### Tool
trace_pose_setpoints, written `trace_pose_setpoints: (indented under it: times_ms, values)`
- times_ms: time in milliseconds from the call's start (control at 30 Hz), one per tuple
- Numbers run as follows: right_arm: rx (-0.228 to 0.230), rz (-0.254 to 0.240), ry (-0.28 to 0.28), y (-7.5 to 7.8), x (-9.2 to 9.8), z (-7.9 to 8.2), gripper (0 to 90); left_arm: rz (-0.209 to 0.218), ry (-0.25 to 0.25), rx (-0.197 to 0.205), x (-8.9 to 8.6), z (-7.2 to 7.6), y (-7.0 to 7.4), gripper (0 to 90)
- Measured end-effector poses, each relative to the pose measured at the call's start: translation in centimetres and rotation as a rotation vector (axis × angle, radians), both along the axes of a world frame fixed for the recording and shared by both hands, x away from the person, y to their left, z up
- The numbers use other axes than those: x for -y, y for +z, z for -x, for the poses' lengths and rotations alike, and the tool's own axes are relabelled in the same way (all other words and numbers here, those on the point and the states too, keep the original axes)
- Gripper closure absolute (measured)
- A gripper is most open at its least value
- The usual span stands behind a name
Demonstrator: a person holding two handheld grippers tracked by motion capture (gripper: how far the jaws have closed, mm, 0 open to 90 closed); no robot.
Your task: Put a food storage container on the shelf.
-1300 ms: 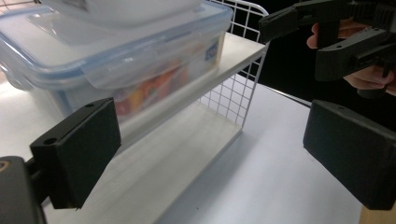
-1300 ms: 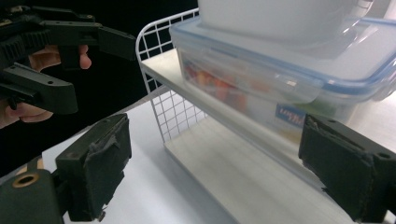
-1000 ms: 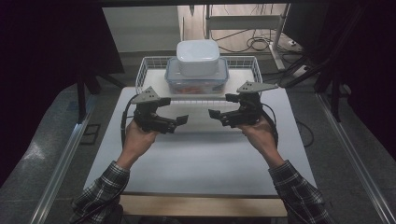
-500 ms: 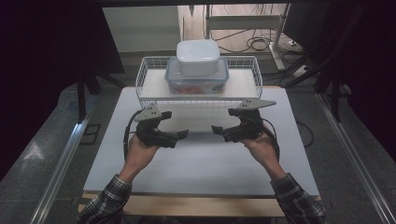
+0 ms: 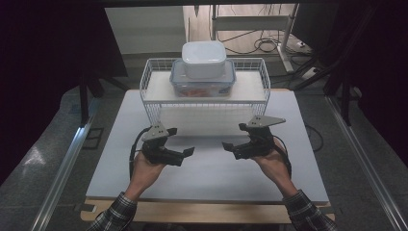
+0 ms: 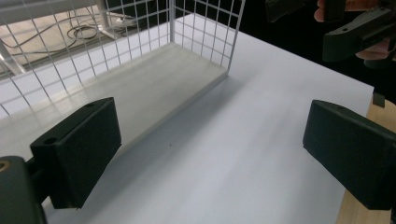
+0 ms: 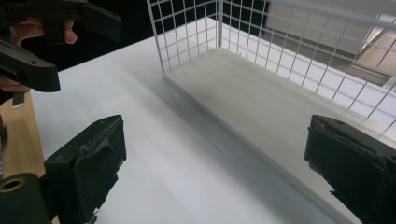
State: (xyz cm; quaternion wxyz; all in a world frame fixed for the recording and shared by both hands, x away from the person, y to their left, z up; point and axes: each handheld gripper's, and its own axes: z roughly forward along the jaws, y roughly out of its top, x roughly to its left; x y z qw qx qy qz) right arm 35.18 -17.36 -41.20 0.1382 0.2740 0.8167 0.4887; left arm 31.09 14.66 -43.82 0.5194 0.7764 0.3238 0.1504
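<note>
A white wire rack (image 5: 155, 85) stands at the back middle of the white table top (image 5: 207, 179). On it sits a clear container with a blue rim (image 5: 179, 83), and a white lidded tub (image 5: 203, 58) is stacked on that. My left gripper (image 5: 185, 155) hovers in front of the rack, left of centre, jaws open and pointing right. My right gripper (image 5: 230, 149) faces it from the right, also open. In the left gripper view my left gripper (image 6: 210, 158) holds nothing, with the rack's lower board (image 6: 154, 88) ahead. In the right gripper view my right gripper (image 7: 219, 172) is empty, near the rack (image 7: 261, 60).
A wooden strip (image 5: 207, 212) edges the table at the near side. Metal rails run along the floor on both sides, and cables (image 5: 262, 44) lie behind the rack. The other gripper (image 6: 359, 32) shows at the left gripper view's top right.
Both grippers have drawn back from the rack toward the table's near edge and come lower. Both stay open and empty.
</note>
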Motion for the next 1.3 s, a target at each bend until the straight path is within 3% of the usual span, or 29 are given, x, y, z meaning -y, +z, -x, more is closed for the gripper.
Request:
trace_pose_setpoints:
  times_ms: [200,367,600,733,1033,1133,1300]
  values:
    - [-0.022,-0.006,-0.025,-1.2,0.5,0.8,0.2,-0.002,0.009,0.001,-0.4,1.1,-1.0,4.2]
    - [-0.035,-0.006,-0.025,-2.1,0.9,1.4,0.0,-0.028,0.007,0.012,-0.5,2.1,-2.0,3.3]
    - [-0.061,0.001,-0.014,-3.3,1.5,2.3,0.0,-0.082,0.034,-0.011,-0.8,2.9,-4.3,2.3]
    - [-0.072,0.004,-0.023,-4.2,2.0,2.7,0.0,-0.088,0.045,-0.026,-1.0,3.4,-5.2,1.9]
    - [-0.118,0.036,-0.023,-6.7,2.5,3.7,0.0,-0.126,0.045,-0.058,-0.9,4.3,-7.0,1.6]
    - [-0.130,0.051,-0.025,-7.4,2.6,3.9,0.0,-0.158,0.046,-0.078,-0.4,4.5,-7.6,1.3]
    - [-0.152,0.106,-0.040,-8.7,2.6,4.2,0.0,-0.183,0.044,-0.100,-0.3,4.4,-8.3,1.2]
